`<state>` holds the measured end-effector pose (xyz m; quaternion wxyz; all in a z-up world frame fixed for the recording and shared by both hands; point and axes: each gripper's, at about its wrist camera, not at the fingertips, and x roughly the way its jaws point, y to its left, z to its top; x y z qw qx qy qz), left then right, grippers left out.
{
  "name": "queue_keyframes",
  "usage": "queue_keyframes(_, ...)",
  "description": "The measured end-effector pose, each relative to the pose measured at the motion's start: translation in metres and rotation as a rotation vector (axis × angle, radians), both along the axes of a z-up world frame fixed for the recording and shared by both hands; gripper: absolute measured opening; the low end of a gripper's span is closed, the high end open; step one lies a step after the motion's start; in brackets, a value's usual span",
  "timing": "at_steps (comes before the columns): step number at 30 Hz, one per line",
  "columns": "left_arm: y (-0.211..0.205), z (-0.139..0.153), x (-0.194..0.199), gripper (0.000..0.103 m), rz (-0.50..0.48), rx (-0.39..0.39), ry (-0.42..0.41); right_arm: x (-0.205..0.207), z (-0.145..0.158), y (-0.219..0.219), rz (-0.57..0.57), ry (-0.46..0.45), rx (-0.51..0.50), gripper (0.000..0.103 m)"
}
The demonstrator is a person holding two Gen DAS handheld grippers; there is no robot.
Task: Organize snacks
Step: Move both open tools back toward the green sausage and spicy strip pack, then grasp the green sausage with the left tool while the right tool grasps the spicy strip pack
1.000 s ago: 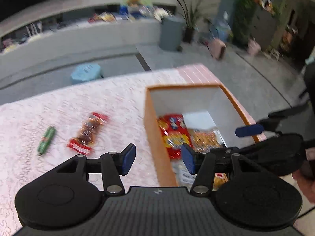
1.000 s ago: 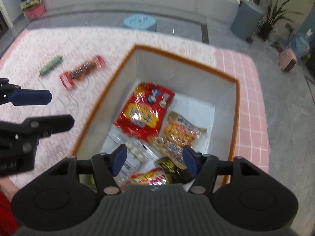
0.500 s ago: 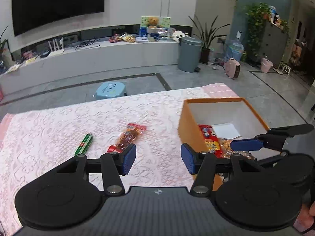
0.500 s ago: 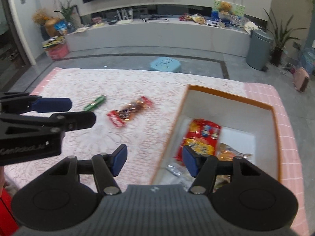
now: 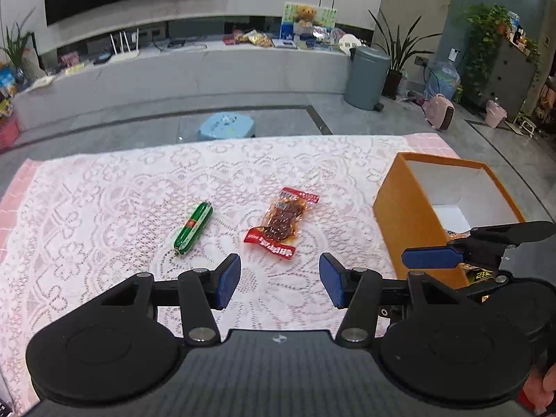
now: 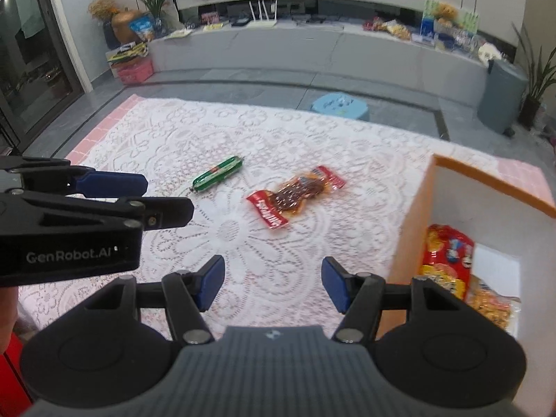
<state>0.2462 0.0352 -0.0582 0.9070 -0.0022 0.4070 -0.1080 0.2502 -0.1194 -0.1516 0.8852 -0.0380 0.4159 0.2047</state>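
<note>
A red-ended clear snack pack (image 5: 282, 222) (image 6: 295, 196) and a green sausage stick (image 5: 193, 228) (image 6: 218, 174) lie on the lace tablecloth (image 5: 121, 201). An orange box (image 5: 406, 222) (image 6: 486, 187) with a white inside stands at the right and holds a red packet (image 6: 446, 253) and other snack bags. My left gripper (image 5: 279, 279) is open and empty, just short of the red-ended pack. My right gripper (image 6: 272, 283) is open and empty, over the cloth beside the box's left wall. Each gripper shows in the other's view, left gripper (image 6: 139, 194), right gripper (image 5: 451, 250).
Beyond the table's far edge are a blue stool (image 5: 227, 125), a grey bin (image 5: 366, 76), potted plants and a long low bench (image 5: 180, 66) with clutter. The table's pink edge (image 6: 104, 128) runs along the left.
Both grippers have drawn back from over the box and swung left over the cloth. The box has slid to the right of both views and the two loose snacks now lie ahead.
</note>
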Motion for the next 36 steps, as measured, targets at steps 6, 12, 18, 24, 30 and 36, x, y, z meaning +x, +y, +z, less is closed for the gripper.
queue_keyframes(6,0.021,-0.017,0.024,0.062,-0.018,-0.009,0.027,0.029,-0.012,0.019,0.021,0.041,-0.027,0.061)
queue_keyframes(12,0.047,-0.035,0.05,0.062,0.008,-0.026,0.048,0.067,-0.026,0.031,-0.004,0.084,-0.026,0.06)
queue_keyframes(18,0.073,-0.055,0.07,0.062,0.042,-0.035,0.08,0.103,-0.042,0.034,-0.063,0.106,-0.003,0.061)
queue_keyframes(24,0.073,-0.07,0.088,0.062,0.005,0.021,0.065,0.136,-0.059,0.034,-0.138,0.135,0.012,0.072)
queue_keyframes(30,0.073,-0.095,0.115,0.062,-0.001,0.079,0.109,0.159,-0.075,0.036,-0.225,0.178,0.049,0.076)
queue_keyframes(36,0.072,-0.105,0.122,0.062,0.0,0.092,0.105,0.179,-0.091,0.038,-0.309,0.222,0.067,0.077)
